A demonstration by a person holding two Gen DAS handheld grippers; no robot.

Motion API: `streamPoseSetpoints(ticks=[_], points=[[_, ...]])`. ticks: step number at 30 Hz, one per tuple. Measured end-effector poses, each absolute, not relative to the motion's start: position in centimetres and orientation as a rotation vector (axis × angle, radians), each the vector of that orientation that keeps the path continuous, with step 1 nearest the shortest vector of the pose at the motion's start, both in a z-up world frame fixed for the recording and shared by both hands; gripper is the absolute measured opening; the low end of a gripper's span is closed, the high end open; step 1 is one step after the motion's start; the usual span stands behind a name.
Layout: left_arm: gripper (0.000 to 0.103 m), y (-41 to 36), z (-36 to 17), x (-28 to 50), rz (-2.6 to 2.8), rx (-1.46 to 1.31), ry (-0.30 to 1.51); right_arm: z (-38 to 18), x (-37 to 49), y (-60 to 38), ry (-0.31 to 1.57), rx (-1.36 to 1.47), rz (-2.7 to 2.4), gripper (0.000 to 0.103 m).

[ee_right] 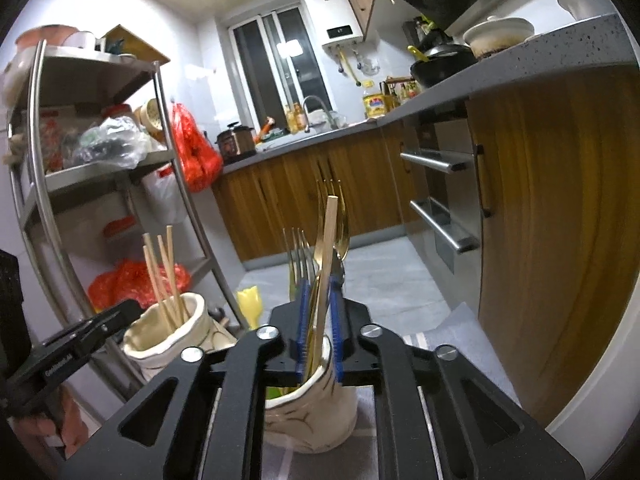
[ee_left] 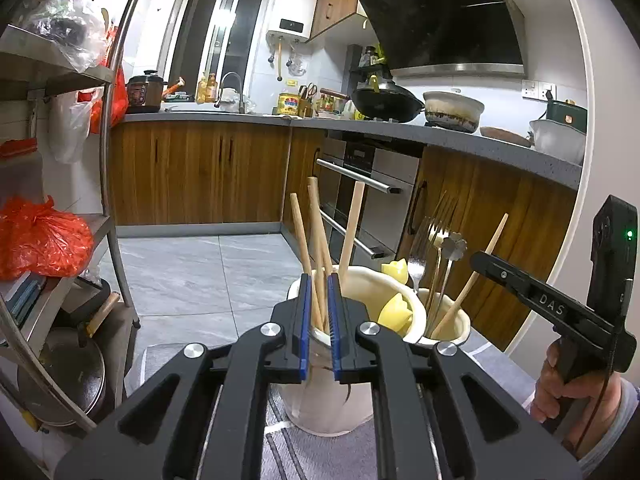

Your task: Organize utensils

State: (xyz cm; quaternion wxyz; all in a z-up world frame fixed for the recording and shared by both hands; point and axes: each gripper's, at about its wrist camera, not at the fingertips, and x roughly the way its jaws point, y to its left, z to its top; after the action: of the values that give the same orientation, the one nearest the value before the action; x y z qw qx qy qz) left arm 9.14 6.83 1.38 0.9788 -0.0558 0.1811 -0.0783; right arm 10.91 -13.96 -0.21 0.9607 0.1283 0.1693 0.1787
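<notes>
**A:** Where do the utensils stand?

**B:** In two cream holders side by side on a grey striped mat point(ee_left: 320, 452). The left holder point(ee_left: 320, 412) has the wooden chopsticks point(ee_left: 352, 220) standing upright. The right holder point(ee_right: 320, 412) has gold forks point(ee_right: 300, 252), a flower-ended handle point(ee_left: 454, 245) and a single chopstick point(ee_right: 330, 232) leaning to the right.

**A:** Anything between the holders?

**B:** A yellow piece point(ee_left: 394, 312) sits at the rims where they meet. What it is cannot be told.

**A:** And the person's tools?

**B:** The left hand-held gripper point(ee_left: 320, 308) is over the left holder's near rim. Its blue pads are drawn nearly together around one of the chopsticks. The right hand-held gripper point(ee_right: 319, 312) is over the right holder. Its jaws are parted a little, with the single chopstick and a gold handle in the gap. The pads do not appear to press on either.

**A:** Who holds it?

**B:** The left wrist view shows a hand point(ee_left: 560, 384) on the right tool's grip.

**A:** And around them?

**B:** There is grey tiled floor point(ee_left: 200, 272) beyond the mat and a steel shelf rack point(ee_left: 108, 120) with red bags to the left. On the right, wood-fronted cabinets stand under a grey counter point(ee_left: 400, 128) that carries a black wok point(ee_left: 384, 100).
</notes>
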Motion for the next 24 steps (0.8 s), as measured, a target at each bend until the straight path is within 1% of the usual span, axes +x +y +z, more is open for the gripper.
streamPoseSetpoints(ticks=[1, 7, 11, 15, 16, 17, 18, 19, 20, 21, 22, 23, 24], points=[[0.008, 6.9, 1.4, 9.0, -0.157, -0.113, 0.364, -0.1, 10.5, -14.3, 0.338, 0.267, 0.361, 0.017], [0.008, 6.8, 1.4, 7.2, -0.146, -0.088, 0.383, -0.1, 7.8, -16.3, 0.316, 0.282, 0.343, 0.017], [0.008, 6.5, 0.5, 5.3, -0.155, -0.085, 0.415, -1.3, 6.0, -17.4, 0.36, 0.268, 0.341, 0.017], [0.008, 5.8, -1.0, 4.1, -0.156, -0.078, 0.45, -2.6, 5.0, -17.2, 0.4, 0.195, 0.323, 0.017], [0.009, 5.4, -1.3, 4.0, -0.148, -0.063, 0.459, -2.8, 4.7, -16.8, 0.411, 0.165, 0.324, 0.019], [0.016, 5.3, -1.5, 3.8, -0.145, -0.055, 0.464, -3.0, 4.5, -16.4, 0.417, 0.141, 0.329, 0.023], [0.031, 5.0, -1.6, 3.6, -0.144, -0.045, 0.464, -3.0, 4.3, -16.0, 0.417, 0.122, 0.339, 0.034], [0.042, 4.8, -1.6, 3.4, -0.139, -0.039, 0.457, -3.0, 4.1, -15.6, 0.414, 0.104, 0.352, 0.046], [0.061, 4.7, -1.6, 3.1, -0.13, -0.032, 0.444, -3.0, 4.0, -15.3, 0.409, 0.092, 0.361, 0.051], [0.065, 4.6, -1.5, 2.9, -0.128, -0.026, 0.43, -2.9, 3.8, -15.0, 0.397, 0.069, 0.374, 0.057], [0.066, 4.6, -1.4, 2.7, -0.13, -0.019, 0.424, -2.7, 3.7, -14.7, 0.386, 0.049, 0.385, 0.065], [0.069, 4.5, -1.4, 2.6, -0.131, -0.011, 0.42, -2.6, 3.7, -14.6, 0.377, 0.036, 0.392, 0.069], [0.074, 4.5, -1.3, 2.4, -0.129, -0.004, 0.415, -2.5, 3.7, -14.4, 0.367, 0.02, 0.4, 0.079]])
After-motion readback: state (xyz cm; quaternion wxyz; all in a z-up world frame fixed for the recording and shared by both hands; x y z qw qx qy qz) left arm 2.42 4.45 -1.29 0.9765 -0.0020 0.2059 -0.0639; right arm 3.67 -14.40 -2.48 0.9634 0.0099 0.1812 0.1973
